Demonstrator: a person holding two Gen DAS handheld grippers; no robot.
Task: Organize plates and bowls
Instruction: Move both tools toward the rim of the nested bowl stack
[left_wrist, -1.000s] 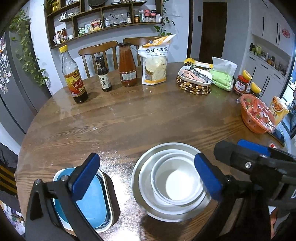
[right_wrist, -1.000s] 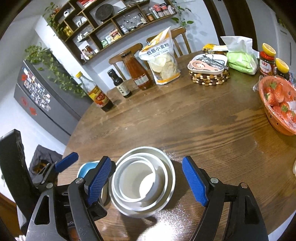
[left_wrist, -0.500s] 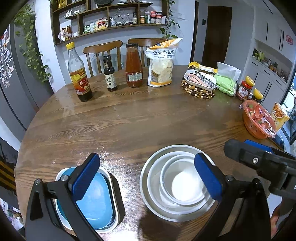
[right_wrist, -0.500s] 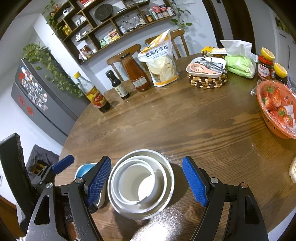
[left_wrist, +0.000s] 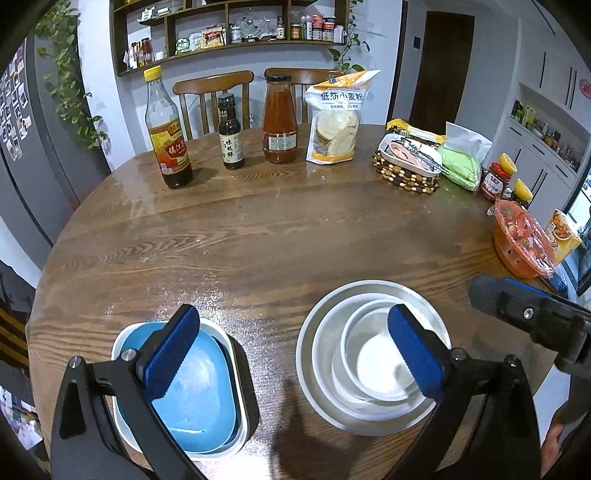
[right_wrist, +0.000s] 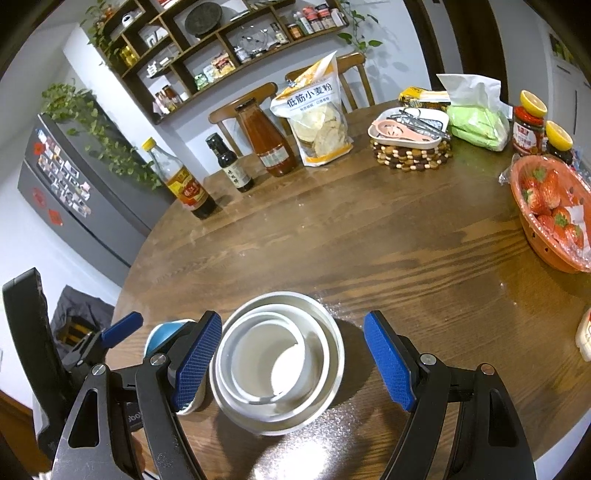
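Left claw (left_wrist: 295, 354): released, blue pads spread wide and holding nothing; it hangs over the near edge of the desk, one pad above the blue dish, the other above the white bowls.
Right claw (right_wrist: 291, 362): released, pads wide apart with nothing between them but air; the nested bowls sit below the gap, untouched. In the left wrist view its black body shows at 3 o'clock.
Nested bowls (right_wrist: 277, 363): a small white bowl inside a larger white bowl inside a metal bowl, standing upright on the desk at 6 o'clock in the right wrist view; in the left wrist view at 5 o'clock.
Blue dish (left_wrist: 199, 402): a blue squarish dish stacked inside a white squarish dish (left_wrist: 236, 354), at 7 o'clock in the left wrist view, just beside the nested bowls but apart from them.
Desk (left_wrist: 280, 236): round, dark wood, with a bare middle.
Far rim, 11 to 12 o'clock in the left wrist view: vinegar bottle (left_wrist: 168, 136) with yellow cap, small dark sauce bottle (left_wrist: 229, 133), red sauce bottle (left_wrist: 279, 120), flour bag (left_wrist: 338, 118), all upright in a row.
1 to 2 o'clock: beaded trivet carrying a white tray (left_wrist: 410, 162), green packet (left_wrist: 461, 162), red-lidded jars.
3 o'clock: orange strawberry basket (right_wrist: 550, 214) under film.
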